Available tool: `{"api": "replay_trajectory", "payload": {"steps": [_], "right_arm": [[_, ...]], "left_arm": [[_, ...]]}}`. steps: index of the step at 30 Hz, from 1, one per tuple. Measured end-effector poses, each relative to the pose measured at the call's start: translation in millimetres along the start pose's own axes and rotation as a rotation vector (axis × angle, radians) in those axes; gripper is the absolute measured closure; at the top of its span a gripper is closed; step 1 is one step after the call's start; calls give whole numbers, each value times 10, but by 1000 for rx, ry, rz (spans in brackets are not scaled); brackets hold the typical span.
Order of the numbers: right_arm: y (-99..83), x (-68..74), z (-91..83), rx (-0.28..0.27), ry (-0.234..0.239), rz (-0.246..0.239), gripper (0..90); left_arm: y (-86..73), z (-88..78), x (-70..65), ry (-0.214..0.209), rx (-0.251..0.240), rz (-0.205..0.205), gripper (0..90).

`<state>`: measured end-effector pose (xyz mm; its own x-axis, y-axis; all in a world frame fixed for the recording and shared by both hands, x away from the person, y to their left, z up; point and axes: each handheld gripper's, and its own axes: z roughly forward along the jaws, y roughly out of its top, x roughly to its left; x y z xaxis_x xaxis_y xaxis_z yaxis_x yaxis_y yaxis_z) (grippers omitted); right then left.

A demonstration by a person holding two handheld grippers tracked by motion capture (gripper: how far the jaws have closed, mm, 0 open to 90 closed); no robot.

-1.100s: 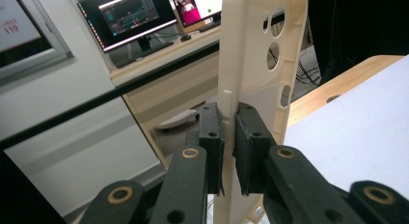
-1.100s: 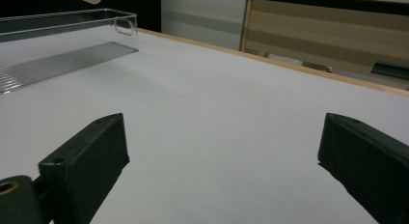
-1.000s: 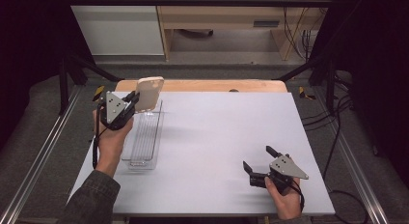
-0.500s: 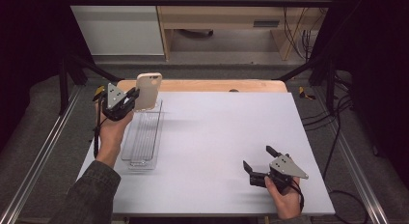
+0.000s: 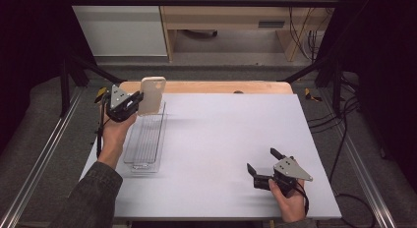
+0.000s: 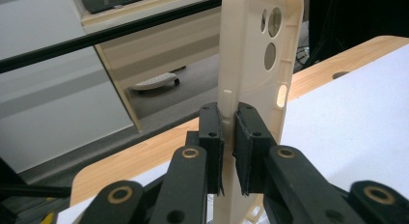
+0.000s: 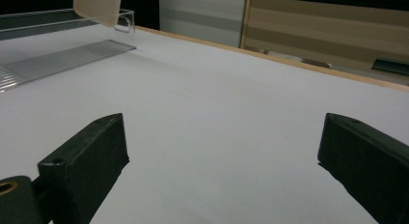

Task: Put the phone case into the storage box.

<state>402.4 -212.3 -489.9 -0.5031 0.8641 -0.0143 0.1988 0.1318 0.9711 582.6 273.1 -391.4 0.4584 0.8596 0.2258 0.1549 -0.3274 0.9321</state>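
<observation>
While the left tongs (image 6: pixel 227 151) pinch the phone case (image 6: pixel 255 89), lower it slowly into the clear tray (image 5: pixel 145 139); right tongs (image 5: pixel 266 163) rest spread wide.

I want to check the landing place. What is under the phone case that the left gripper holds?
Under the phone case is the far end of a clear plastic tray, and nothing shows inside the tray. The left gripper covers the case's lower edge.

White table (image 5: pixel 221 139), wooden shelf unit (image 5: pixel 226 16), grey floor (image 5: pixel 206 71), dark surroundings
</observation>
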Motion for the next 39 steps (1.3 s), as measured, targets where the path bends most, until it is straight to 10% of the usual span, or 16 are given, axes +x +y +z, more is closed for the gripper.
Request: {"api": "replay_trajectory", "payload": {"steps": [13, 39], "right_arm": [[-6, 1, 5, 4, 1, 5, 34], [-17, 8, 19, 15, 5, 0, 33]], "left_arm": [[-129, 101, 3, -19, 28, 28, 818], [-295, 120, 50, -46, 33, -64, 818]]}}
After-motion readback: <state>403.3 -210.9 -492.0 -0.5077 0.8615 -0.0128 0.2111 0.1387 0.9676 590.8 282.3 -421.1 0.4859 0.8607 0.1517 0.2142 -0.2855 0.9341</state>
